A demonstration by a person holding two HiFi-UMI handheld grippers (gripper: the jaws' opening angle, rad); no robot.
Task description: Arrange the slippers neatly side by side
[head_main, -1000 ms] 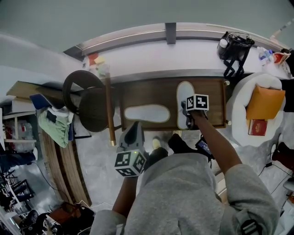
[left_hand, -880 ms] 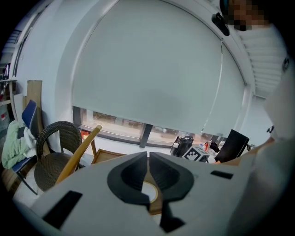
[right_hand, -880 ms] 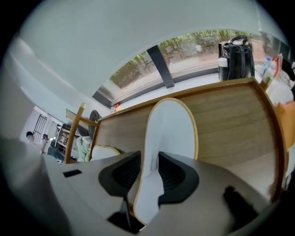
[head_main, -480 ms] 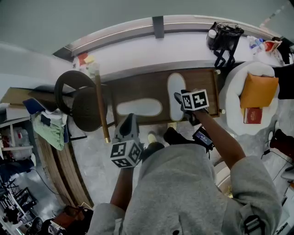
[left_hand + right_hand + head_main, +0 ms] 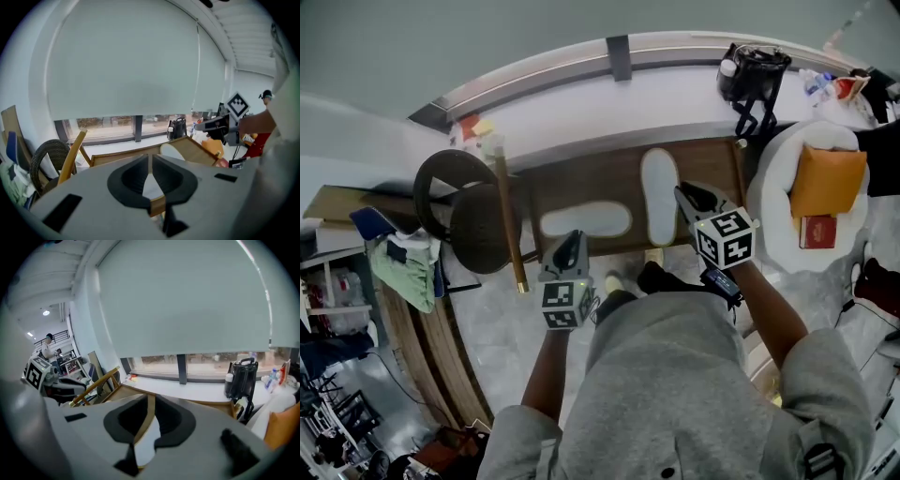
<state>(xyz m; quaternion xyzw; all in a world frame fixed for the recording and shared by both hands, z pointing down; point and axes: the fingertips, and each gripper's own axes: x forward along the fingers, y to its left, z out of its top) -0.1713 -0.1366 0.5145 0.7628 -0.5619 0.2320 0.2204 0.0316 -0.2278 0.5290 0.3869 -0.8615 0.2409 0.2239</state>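
Note:
Two white slippers lie on a low brown wooden table [image 5: 722,164]. One slipper [image 5: 585,220] lies crosswise at the left. The other slipper [image 5: 660,195] lies lengthwise at the right, its toe toward the window. My right gripper [image 5: 686,194] hovers just right of that lengthwise slipper, its jaws closing with nothing between them. In the right gripper view [image 5: 151,401] only the table's edge and some white show through the narrow gap. My left gripper [image 5: 571,240] hangs shut and empty at the table's near edge, before the crosswise slipper. The left gripper view [image 5: 150,159] shows the far slipper [image 5: 169,151].
A dark round chair [image 5: 473,202] with a wooden leg [image 5: 508,220] stands left of the table. A black bag [image 5: 755,80] sits on the white sill behind. At the right stands a white armchair [image 5: 787,253] with an orange cushion [image 5: 827,183]. The person's feet [image 5: 628,281] are at the table's near edge.
My right gripper has let go of the lengthwise slipper and drawn back to the right, off it. The left gripper has stayed about where it was.

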